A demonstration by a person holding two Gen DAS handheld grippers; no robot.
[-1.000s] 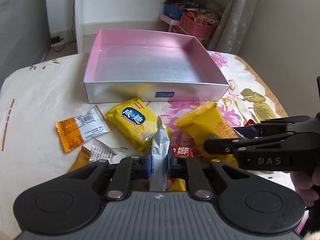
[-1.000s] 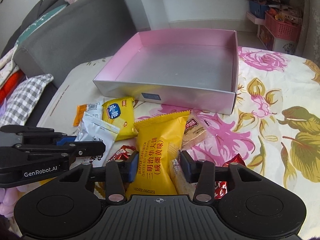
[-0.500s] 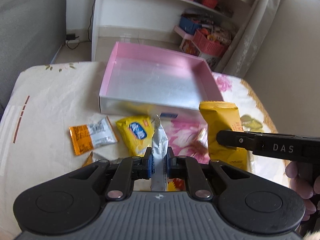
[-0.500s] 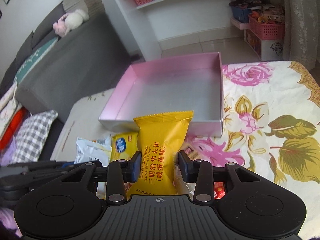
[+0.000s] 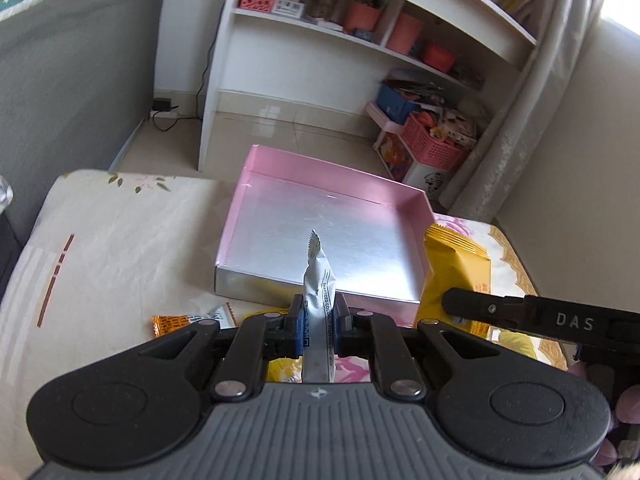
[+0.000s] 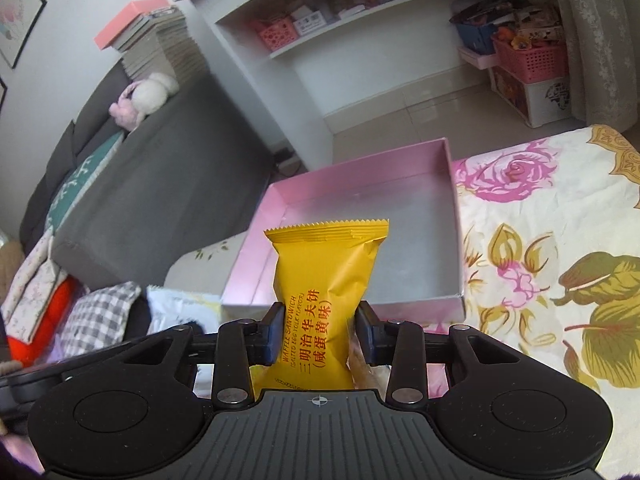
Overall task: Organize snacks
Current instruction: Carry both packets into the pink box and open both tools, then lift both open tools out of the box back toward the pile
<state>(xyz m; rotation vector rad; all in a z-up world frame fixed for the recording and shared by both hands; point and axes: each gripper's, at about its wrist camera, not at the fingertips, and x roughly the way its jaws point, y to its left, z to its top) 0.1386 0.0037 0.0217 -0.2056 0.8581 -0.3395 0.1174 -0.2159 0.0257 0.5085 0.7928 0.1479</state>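
Fingers of the left gripper [image 5: 318, 322] pinch a slim silver packet [image 5: 318, 280] standing upright, the pink tray [image 5: 256, 208] just ahead; an orange packet [image 5: 172, 323] lies low to its left on the tabletop [image 5: 120, 248]. Right gripper [image 6: 318, 330] has just closed onto a yellow packet [image 6: 326, 276], tray [image 6: 454, 200] beyond.

The left gripper [image 5: 318, 326] is pitched forward and downward, its jaws pressed together on a thin silver-white packet [image 5: 318, 292] that is held edge-up between the blue pads. The right gripper [image 6: 318, 330] is likewise angled downward, its jaws set wider and clamped on the sides of a yellow packet [image 6: 324, 288] that is held upright. The right gripper's black finger is seen from the left wrist view at the right edge, with fingertips [image 5: 626, 394] of the person's hand glimpsed beneath it.
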